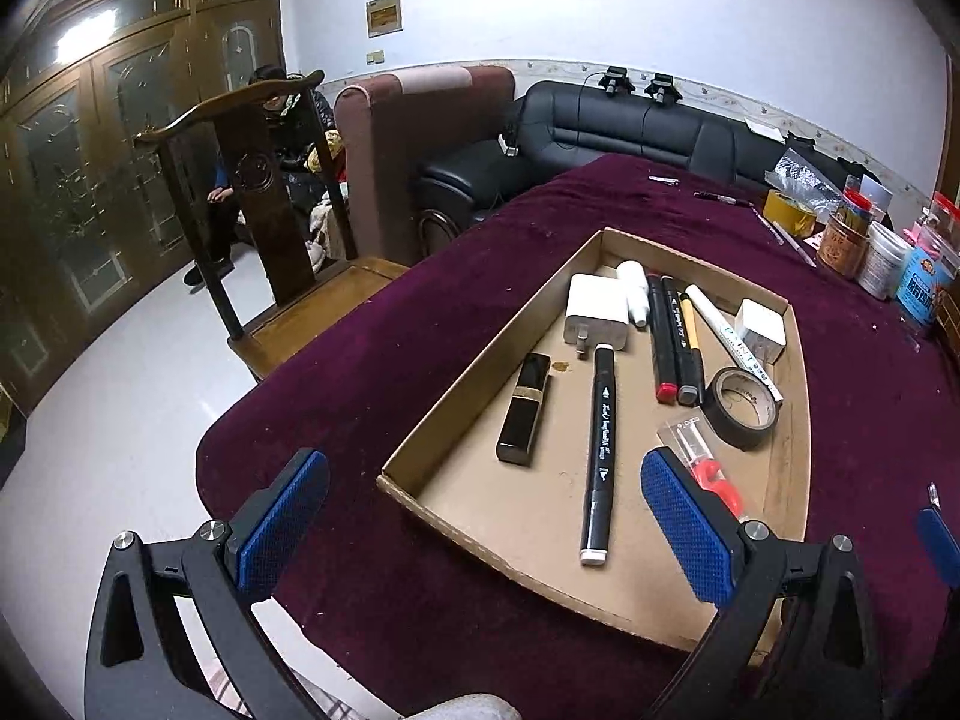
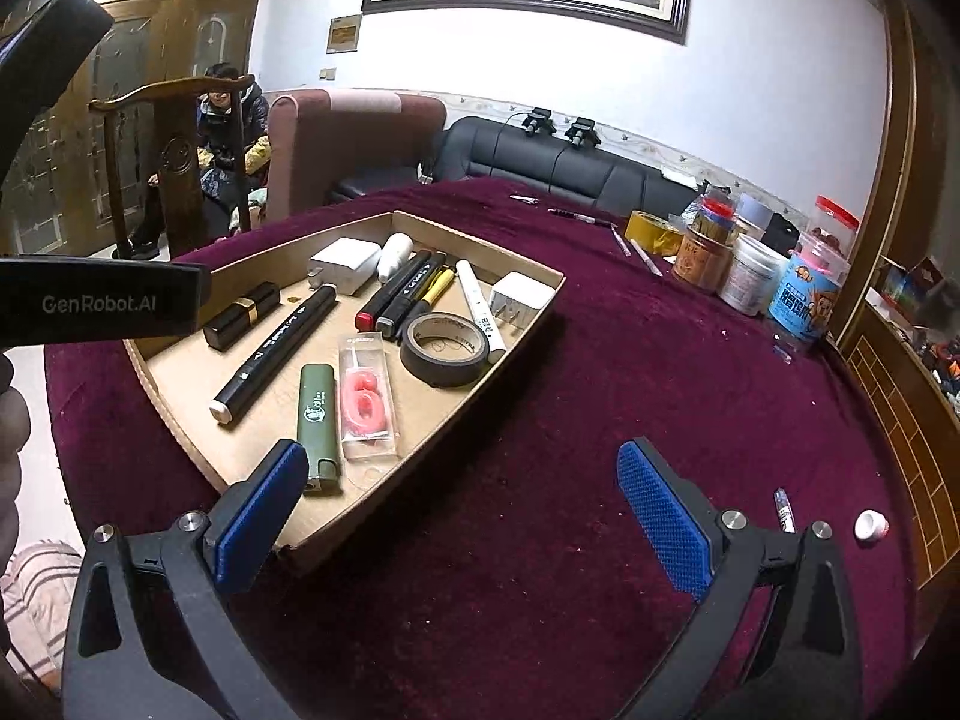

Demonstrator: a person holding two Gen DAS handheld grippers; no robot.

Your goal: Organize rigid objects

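**Maroon-clothed desk with cardboard tray of sorted items**

Maroon cloth covers the desk (image 2: 600, 360), on which a cardboard tray (image 2: 420, 468) is set. A black marker (image 2: 273, 354), green lighter (image 2: 319, 420) and tape roll (image 2: 447, 348) are held inside it. "GenRobot.AI" is read on the left claw (image 1: 486, 516). Both it and the right claw (image 2: 462, 498) are spread wide, empty.

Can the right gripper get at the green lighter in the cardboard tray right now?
Probably yes. The right gripper is open and empty, the green lighter lies flat just beyond its left finger, near the cardboard tray front wall, nothing on top; only the packaged pink item lies close alongside.
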